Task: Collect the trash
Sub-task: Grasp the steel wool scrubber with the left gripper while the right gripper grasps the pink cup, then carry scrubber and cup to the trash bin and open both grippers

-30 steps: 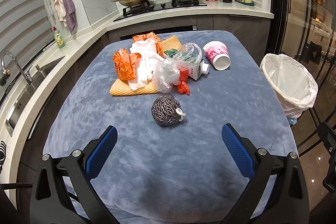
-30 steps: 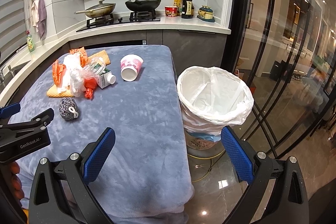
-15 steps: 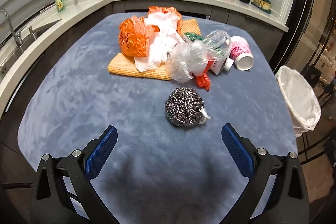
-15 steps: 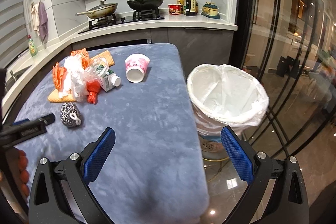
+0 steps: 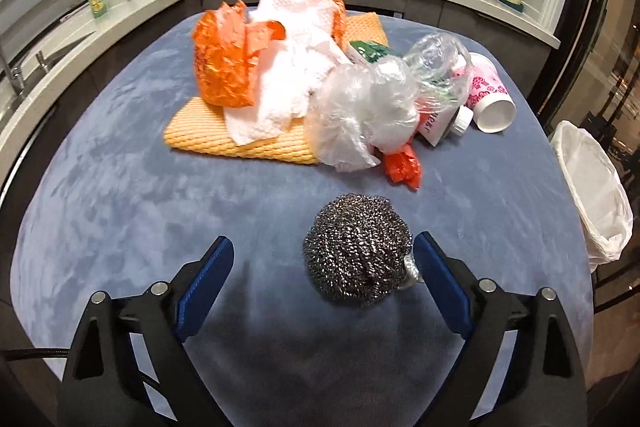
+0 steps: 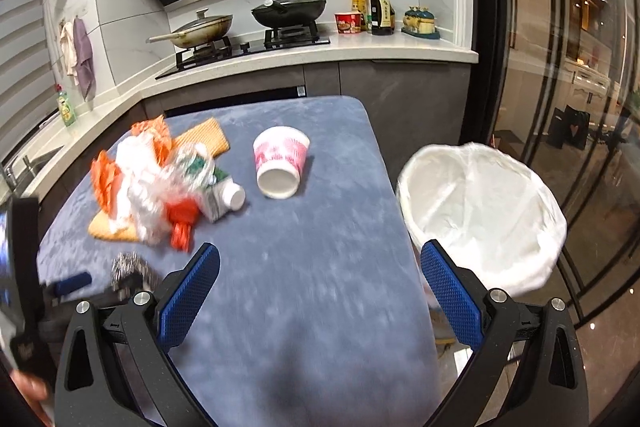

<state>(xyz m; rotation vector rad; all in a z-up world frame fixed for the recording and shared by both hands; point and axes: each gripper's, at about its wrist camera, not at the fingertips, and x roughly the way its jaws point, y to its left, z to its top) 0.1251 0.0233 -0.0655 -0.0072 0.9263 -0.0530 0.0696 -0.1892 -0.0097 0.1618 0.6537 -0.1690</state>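
Note:
A steel wool scrubber (image 5: 358,247) lies on the blue table cloth (image 5: 120,187). My left gripper (image 5: 324,283) is open, its fingers on either side of the scrubber, which sits close to the right finger. Behind it is a trash pile: orange plastic bag (image 5: 224,63), white paper towel (image 5: 292,67), clear plastic bag (image 5: 360,107), small carton (image 5: 438,123), pink paper cup (image 5: 488,95), all partly on an orange mat (image 5: 208,135). My right gripper (image 6: 320,287) is open and empty above the table's right side, beside the white-lined trash bin (image 6: 484,211).
The bin also shows at the right edge of the left wrist view (image 5: 592,187). A kitchen counter with a stove, two pans (image 6: 288,9) and bottles runs behind the table. A sink is at the far left. Glass doors stand on the right.
My left gripper has moved forward and down until the scrubber sits between its fingers. My right gripper has shifted left, over the table.

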